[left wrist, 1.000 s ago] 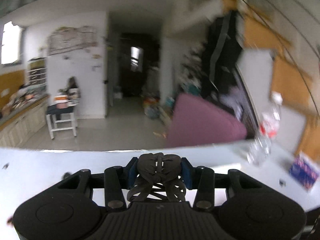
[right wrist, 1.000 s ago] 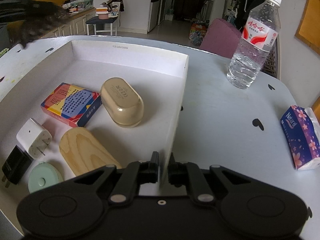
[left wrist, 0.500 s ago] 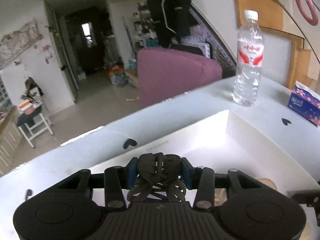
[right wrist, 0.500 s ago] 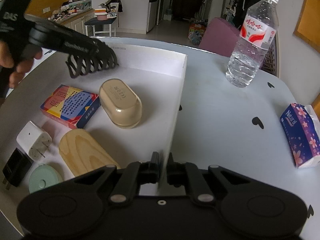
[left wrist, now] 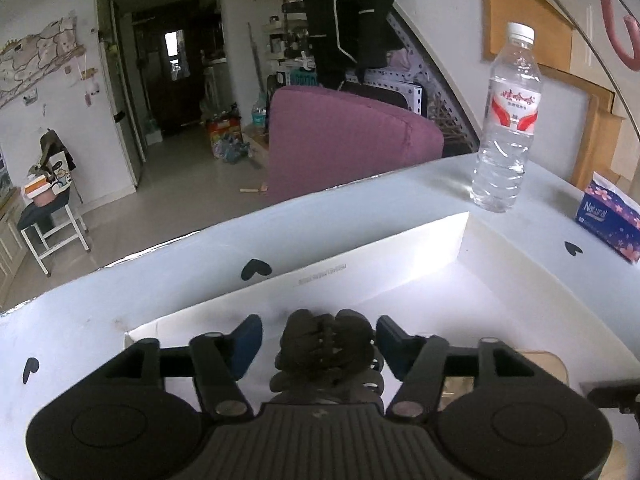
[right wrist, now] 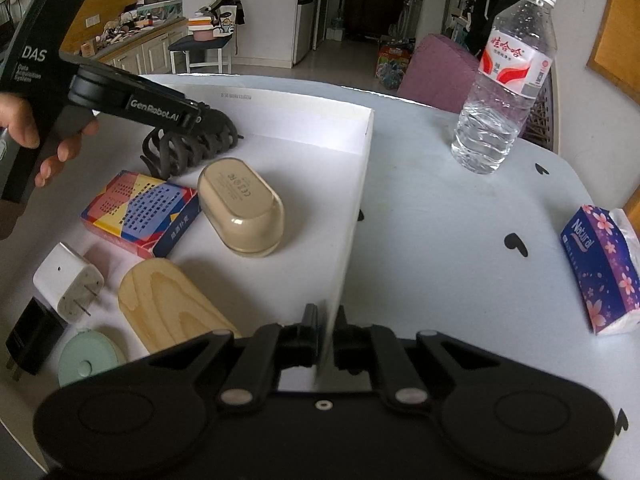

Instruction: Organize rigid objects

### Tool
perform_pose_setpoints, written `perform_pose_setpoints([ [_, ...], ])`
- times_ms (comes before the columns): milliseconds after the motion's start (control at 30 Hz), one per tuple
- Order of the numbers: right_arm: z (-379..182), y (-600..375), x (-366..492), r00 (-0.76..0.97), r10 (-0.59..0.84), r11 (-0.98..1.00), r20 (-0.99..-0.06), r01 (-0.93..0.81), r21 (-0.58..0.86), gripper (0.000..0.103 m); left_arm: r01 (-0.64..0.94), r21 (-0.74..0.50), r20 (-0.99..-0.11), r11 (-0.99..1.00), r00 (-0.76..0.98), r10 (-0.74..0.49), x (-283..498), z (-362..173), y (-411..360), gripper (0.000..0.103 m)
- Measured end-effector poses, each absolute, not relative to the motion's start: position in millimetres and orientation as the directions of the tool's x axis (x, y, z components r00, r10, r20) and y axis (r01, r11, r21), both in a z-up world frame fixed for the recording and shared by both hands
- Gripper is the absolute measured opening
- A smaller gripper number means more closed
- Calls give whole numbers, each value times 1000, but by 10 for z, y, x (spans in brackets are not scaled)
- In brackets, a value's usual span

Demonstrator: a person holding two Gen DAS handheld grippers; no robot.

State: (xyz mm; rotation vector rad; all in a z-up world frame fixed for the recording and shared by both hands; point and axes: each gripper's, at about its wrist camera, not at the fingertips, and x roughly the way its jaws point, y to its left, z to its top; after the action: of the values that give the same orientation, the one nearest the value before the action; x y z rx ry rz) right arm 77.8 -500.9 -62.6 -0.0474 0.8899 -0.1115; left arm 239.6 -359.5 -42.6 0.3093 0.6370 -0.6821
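soft daylight, sharp frames, glare on the tray wall [left wrist: 420, 248], fisheye-bent edges.

1. The hair claw [right wrist: 188, 146] at upper left of the right wrist view looks like matt dark plastic.
2. The oval case [right wrist: 240, 208] is glossy beige plastic.
3. The oval board [right wrist: 172, 306] shows pale wood grain, smooth.
4. The card box [right wrist: 140, 214] is printed paperboard with a slight sheen.
5. The tray [right wrist: 352, 216] looks like matt white card.
6. The water bottle [right wrist: 504, 92] is clear ribbed plastic.
7. The tissue pack [right wrist: 600, 268] has glossy printed film.
8. The white plug adapter [right wrist: 66, 282] is smooth plastic with metal prongs.
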Motion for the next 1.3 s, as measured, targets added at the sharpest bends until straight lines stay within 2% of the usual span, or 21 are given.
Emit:
perform_pose_setpoints([
  [167, -626, -5010, 778, 624, -117, 993, -773, 78, -87, 7, 654, 22, -602, 756, 613, -512, 2320, -305, -3469, 85],
  [333, -626, -5010, 777, 624, -117, 993, -772, 78, -88, 7, 624, -29, -582, 781, 624, -521, 2123, -78, -3328, 93],
  [467, -628, -5014, 778, 624, -116, 993, -773, 79, -84, 7, 595, -18, -559, 804, 661, -501, 1837, 113, -3238, 99],
  [800, -627, -5020, 778, 624, -116, 993, -773, 82, -83, 7, 563, -12, -525, 826, 700, -485, 1071, 369, -2921, 103],
  [1100, -623, -5075, 776, 622, -99, 993, -777, 110, -39, 7, 516, -82, -530, 853, 702, -476, 574, 273, -2629, 103],
  [1300, -621, -5098, 779, 617, -90, 990, -782, 140, -4, 6, 450, -119, -495, 885, 746, -446, 359, 235, -2477, 103],
])
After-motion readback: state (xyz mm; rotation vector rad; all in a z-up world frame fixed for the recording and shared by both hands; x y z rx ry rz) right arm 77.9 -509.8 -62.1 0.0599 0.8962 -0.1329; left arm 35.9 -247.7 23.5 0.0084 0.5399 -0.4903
